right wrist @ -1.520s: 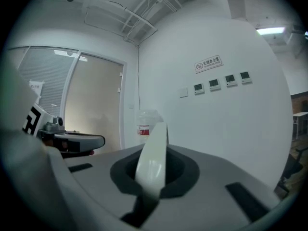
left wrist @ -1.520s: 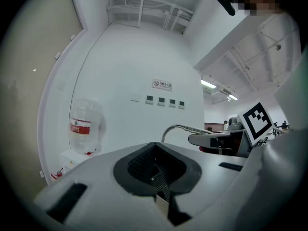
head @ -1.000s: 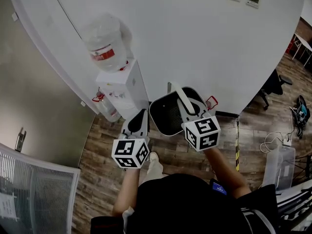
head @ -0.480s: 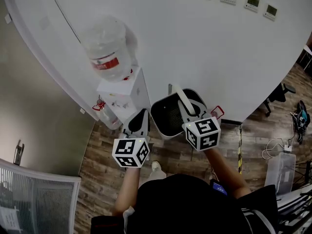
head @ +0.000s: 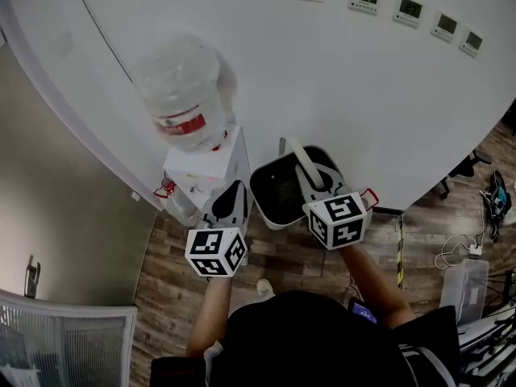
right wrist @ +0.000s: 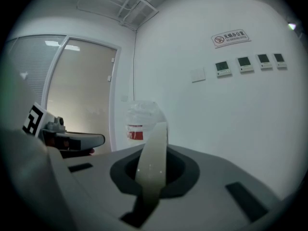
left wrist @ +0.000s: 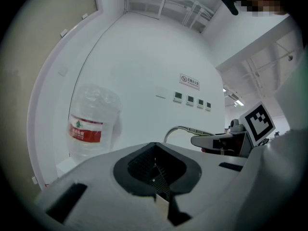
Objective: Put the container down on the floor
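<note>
A white container with a dark mesh inside [head: 278, 190] hangs in the air above the wooden floor [head: 282, 256], just right of the water dispenser. My right gripper [head: 311, 177] is shut on its pale strap handle [head: 300, 158]; in the right gripper view that handle [right wrist: 153, 160] rises from between the jaws. My left gripper [head: 234, 192] is beside the container's left rim, shut, with nothing seen in it. In the left gripper view the jaws [left wrist: 156, 177] are pressed together, and the handle's arc [left wrist: 179, 129] and the right gripper [left wrist: 226, 141] show beyond.
A white water dispenser [head: 211, 164] with a clear bottle [head: 181, 95] stands against the curved white wall [head: 363, 87]. A mesh chair back [head: 64, 345] is at the lower left. A clear plastic box [head: 463, 285] and cables lie on the floor at the right.
Both grippers and the hanging container keep their place in the view. The dispenser and wall panels have slid nearer and lower, and the person's shoe has moved back.
</note>
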{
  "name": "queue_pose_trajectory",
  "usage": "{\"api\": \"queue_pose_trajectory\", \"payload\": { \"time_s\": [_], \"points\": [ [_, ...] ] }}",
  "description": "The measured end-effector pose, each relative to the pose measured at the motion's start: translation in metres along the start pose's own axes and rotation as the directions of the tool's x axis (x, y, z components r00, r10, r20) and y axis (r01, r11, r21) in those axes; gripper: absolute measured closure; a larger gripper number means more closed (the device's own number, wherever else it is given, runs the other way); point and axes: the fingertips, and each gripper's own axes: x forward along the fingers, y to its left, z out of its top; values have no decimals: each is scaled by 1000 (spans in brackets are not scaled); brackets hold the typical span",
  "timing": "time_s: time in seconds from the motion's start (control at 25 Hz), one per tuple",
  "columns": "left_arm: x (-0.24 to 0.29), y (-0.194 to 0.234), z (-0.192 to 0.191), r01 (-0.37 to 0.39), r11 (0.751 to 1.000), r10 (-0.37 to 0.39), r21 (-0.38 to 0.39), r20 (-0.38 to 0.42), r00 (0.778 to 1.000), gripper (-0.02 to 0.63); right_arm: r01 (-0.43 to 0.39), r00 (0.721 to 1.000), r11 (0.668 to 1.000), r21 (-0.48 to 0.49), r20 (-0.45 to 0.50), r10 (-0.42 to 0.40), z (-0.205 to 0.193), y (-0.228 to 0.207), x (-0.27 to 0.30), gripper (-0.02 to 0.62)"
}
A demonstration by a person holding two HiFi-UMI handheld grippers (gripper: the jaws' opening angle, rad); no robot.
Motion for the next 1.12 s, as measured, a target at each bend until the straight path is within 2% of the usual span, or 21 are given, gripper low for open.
{"api": "queue_pose_trajectory", "payload": {
  "time_s": [0.28,0.56,0.84,1.12],
  "points": [
    [25,46,3,34,999,-34,3,-33,999,592,33,999,999,18,-12,-33,4,5,50,566],
    [40,76,6,72,997,-72,-5,-43,996,592,70,997,997,29,-28,-69,5,10,77,566],
    [43,85,2,92,995,-94,-29,-45,995,592,88,995,996,34,-48,-86,-3,15,83,566],
    [48,76,-4,110,993,-112,-35,-56,992,592,97,993,994,41,-69,-94,-11,9,80,565]
  ]
}}
